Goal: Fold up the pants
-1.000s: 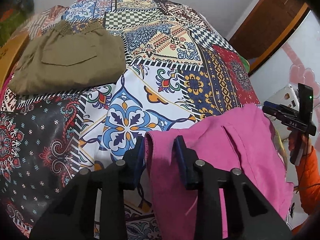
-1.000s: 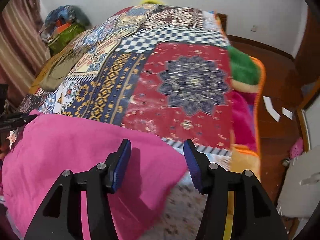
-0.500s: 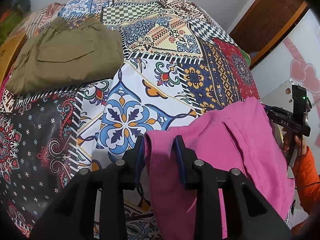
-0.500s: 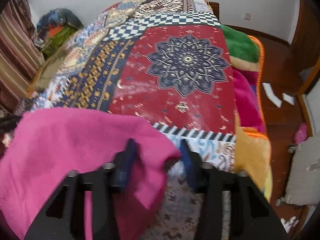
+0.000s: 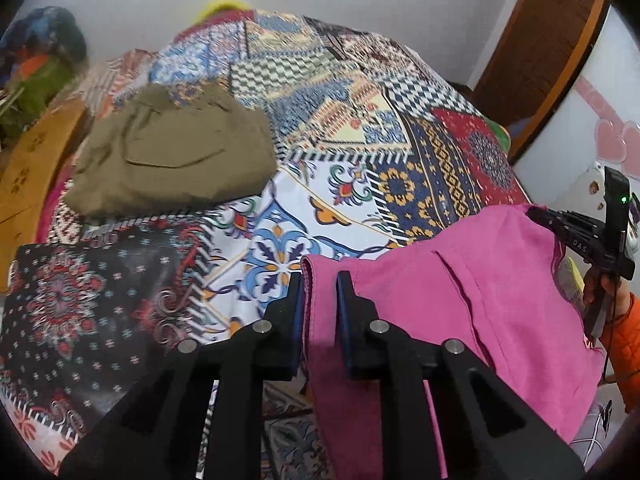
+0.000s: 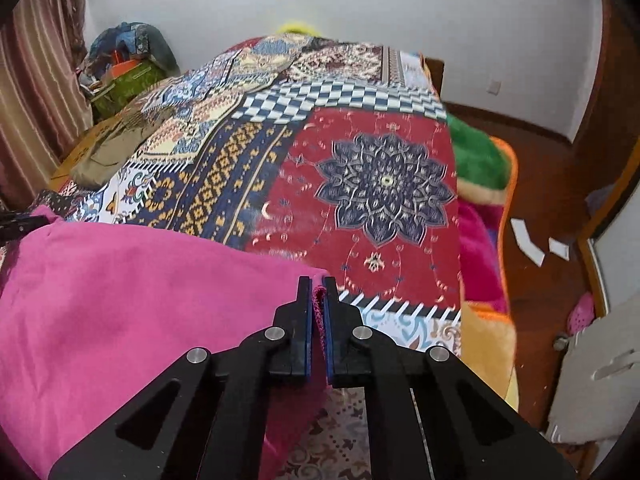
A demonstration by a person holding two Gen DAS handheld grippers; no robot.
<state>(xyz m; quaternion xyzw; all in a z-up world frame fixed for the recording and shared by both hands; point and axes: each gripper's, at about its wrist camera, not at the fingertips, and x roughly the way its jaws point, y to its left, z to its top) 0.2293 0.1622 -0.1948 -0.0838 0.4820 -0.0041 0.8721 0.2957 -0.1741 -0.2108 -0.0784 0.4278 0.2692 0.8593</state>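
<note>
Pants, two pairs, lie on one patchwork bedspread [image 5: 360,168], which I take as the landmark. Pair one, the pink pants [image 5: 472,304], hangs over the near edge of the bedspread and is stretched between my two tools. Pair two, the olive pants [image 5: 172,160], lies folded flat toward the far left of the bedspread, well apart from the pink pair; the right wrist view shows it only as a small olive patch at the left border.

Left gripper [image 5: 318,284]: its jaws have just been closing and now stand narrow, with the hemmed corner of the pink pants between the blue pads, which press on the cloth. Right gripper [image 6: 318,292]: its jaws have just been closing and are now almost together, pinching a thin fold of the pink edge; a strip of fabric shows between the two pads. In the left wrist view I see the right gripper at the far right border, carried by a hand [image 5: 600,284] in an orange sleeve [image 5: 624,340], at the opposite corner of the pink pants.

Beyond the right edge of the bedspread lies a fleecy green and orange blanket [image 6: 480,160], then wooden floor [image 6: 540,200] bearing two white paper scraps [image 6: 528,240].
</note>
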